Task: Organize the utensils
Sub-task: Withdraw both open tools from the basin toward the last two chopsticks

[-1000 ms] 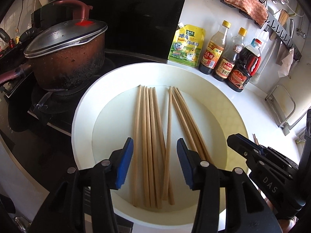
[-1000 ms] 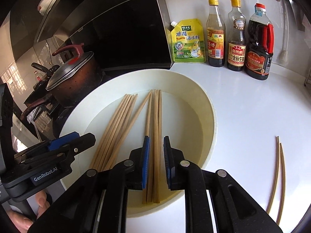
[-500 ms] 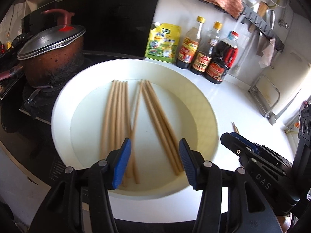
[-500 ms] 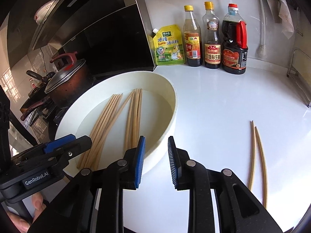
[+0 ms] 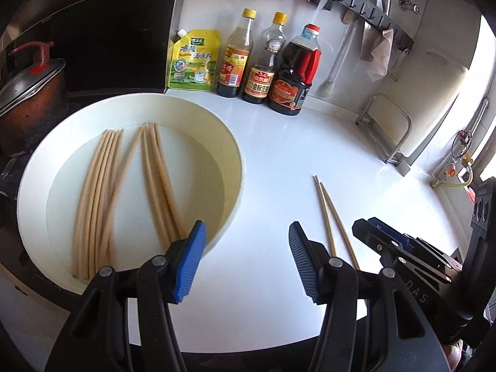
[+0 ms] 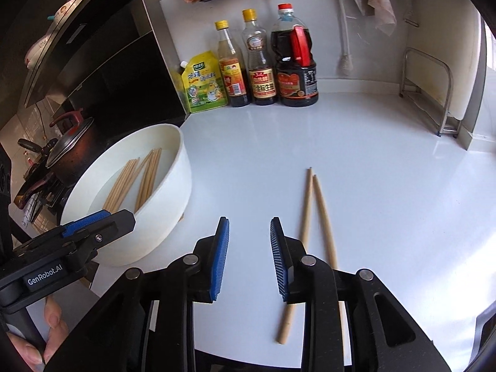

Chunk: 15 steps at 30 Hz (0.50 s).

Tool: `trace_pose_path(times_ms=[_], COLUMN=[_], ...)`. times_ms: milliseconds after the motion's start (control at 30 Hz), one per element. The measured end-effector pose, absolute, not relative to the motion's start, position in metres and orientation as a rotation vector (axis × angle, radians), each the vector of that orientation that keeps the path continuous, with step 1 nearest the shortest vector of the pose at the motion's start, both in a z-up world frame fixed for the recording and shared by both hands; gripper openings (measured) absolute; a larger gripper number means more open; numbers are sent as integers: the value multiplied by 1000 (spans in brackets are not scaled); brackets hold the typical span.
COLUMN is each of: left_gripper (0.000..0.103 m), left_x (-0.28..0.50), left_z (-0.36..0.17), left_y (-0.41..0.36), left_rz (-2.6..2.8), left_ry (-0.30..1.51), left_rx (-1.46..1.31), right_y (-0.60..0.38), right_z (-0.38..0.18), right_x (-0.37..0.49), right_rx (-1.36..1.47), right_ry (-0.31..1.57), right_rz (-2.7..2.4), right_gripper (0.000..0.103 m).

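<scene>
Plainly, both tools, the left tool [image 5: 246, 260] and right tool [image 6: 249, 257], are spread and empty. Two light, stiff, slippery chopsticks [image 6: 311, 214] lie on the white bench [image 6: 387, 186] at the right tool's one o'clock; pinch them mid-length.

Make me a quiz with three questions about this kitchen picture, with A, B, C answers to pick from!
1. Where do the two loose wooden chopsticks lie?
A. In the round white bowl
B. On the white countertop
C. On the stove

2. How many glass sauce bottles stand by the yellow seasoning pouch?
A. One
B. Three
C. Five

3. What is the right gripper doing?
A. Squeezing a chopstick
B. Holding a bottle
C. Open, holding nothing

Answers:
1. B: the pair rests on the white countertop, outside the round white bowl.
2. B: two yellow-capped bottles and one red-capped bottle stand in a row.
3. C: its blue pads are apart with only countertop between them.
</scene>
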<state>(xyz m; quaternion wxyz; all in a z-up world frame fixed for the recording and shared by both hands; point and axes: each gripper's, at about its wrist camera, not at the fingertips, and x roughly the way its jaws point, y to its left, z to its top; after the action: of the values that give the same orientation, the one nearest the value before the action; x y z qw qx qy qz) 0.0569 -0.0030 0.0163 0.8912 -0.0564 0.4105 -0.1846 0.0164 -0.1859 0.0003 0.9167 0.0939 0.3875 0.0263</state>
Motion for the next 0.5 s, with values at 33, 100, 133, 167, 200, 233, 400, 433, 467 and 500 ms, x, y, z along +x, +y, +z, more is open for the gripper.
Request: trace_pose_path(times_ms=[33, 100, 133, 167, 200, 233, 400, 433, 467, 500], left_gripper=[55, 55, 55, 56, 56, 57, 57, 57, 57, 57], left_x=[56, 54, 53, 52, 52, 52, 51, 51, 52, 52], left_z=[16, 16, 16, 16, 16, 16, 11, 9, 8, 7], left_y=[-8, -18, -23, -26, -31, -35, -53, -56, -58, -60], left_rz=[-389, -398, -402, -405, -407, -407, -405, -403, -399, -395], left_ry=[853, 853, 853, 854, 854, 854, 866, 870, 872, 875], left_rx=[-115, -110, -108, -105, -101, -94, -57, -53, -48, -44], right_y=[-191, -200, -206, -210, -215, -220, -241, -244, -248, -251], right_z=[-1, -4, -5, -7, -8, -9, -17, -19, -20, -23], right_x=[15, 13, 12, 11, 10, 10, 5, 5, 3, 3], right_rx=[193, 189, 188, 189, 191, 195, 229, 232, 233, 233], right_ry=[802, 811, 815, 818, 820, 820, 823, 824, 825, 827], right_rz=[48, 35, 28, 22, 16, 10, -7, -8, -10, -13], right_gripper=[27, 27, 27, 27, 27, 27, 29, 29, 29, 29])
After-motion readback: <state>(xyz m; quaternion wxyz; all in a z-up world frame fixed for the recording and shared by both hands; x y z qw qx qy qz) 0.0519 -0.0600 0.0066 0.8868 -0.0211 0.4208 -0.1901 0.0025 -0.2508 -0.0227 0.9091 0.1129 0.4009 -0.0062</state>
